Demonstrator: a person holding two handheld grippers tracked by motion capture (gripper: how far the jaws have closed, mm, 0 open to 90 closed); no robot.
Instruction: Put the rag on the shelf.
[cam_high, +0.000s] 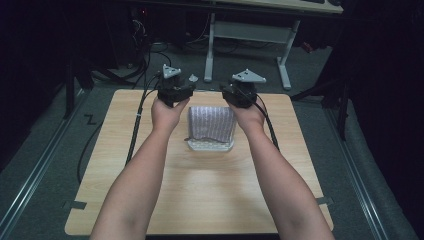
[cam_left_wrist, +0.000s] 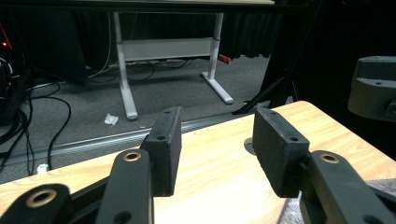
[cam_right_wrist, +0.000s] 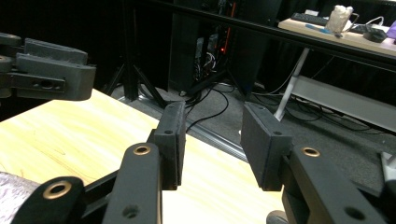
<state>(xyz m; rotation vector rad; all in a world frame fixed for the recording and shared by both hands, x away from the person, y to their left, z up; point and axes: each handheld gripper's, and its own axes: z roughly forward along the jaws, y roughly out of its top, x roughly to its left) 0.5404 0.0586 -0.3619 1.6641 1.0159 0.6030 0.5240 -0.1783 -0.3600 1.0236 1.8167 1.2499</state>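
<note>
You hold both grippers up over the far edge of the table (cam_high: 125, 165), one in each hand, with the cloth (cam_high: 211, 123) lying between your forearms, just nearer than the grippers. Your left gripper (cam_high: 175, 90) sits far left of the cloth and your right gripper (cam_high: 241, 91) far right of it; neither touches it. The cloth is a folded, pale, ribbed piece resting on a shallow tray (cam_high: 212, 145), whose clear rim shows along the near side; the cloth covers most of the tray, and you cannot tell what else, if anything, lies under it. In the left gripper view your left gripper (cam_left_wrist: 215, 149) has its jaws spread apart with bare table showing in the gap, nothing held; a corner of the cloth (cam_left_wrist: 380, 184) peeks in at the lower right, and the grey plate of the other gripper (cam_left_wrist: 373, 88) shows at the right edge. In the right gripper view your right gripper (cam_right_wrist: 212, 140) is likewise parted and empty, with the table edge and floor seen between its pads; the cloth (cam_right_wrist: 14, 196) shows at the lower left corner, and the left gripper (cam_right_wrist: 44, 70) sits at the upper left. Beyond the table stands a white-legged desk (cam_high: 247, 30) on grey carpet, with cables (cam_high: 145, 55) trailing at the far left. No label or writing can be read on the cloth, tray or grippers.
</note>
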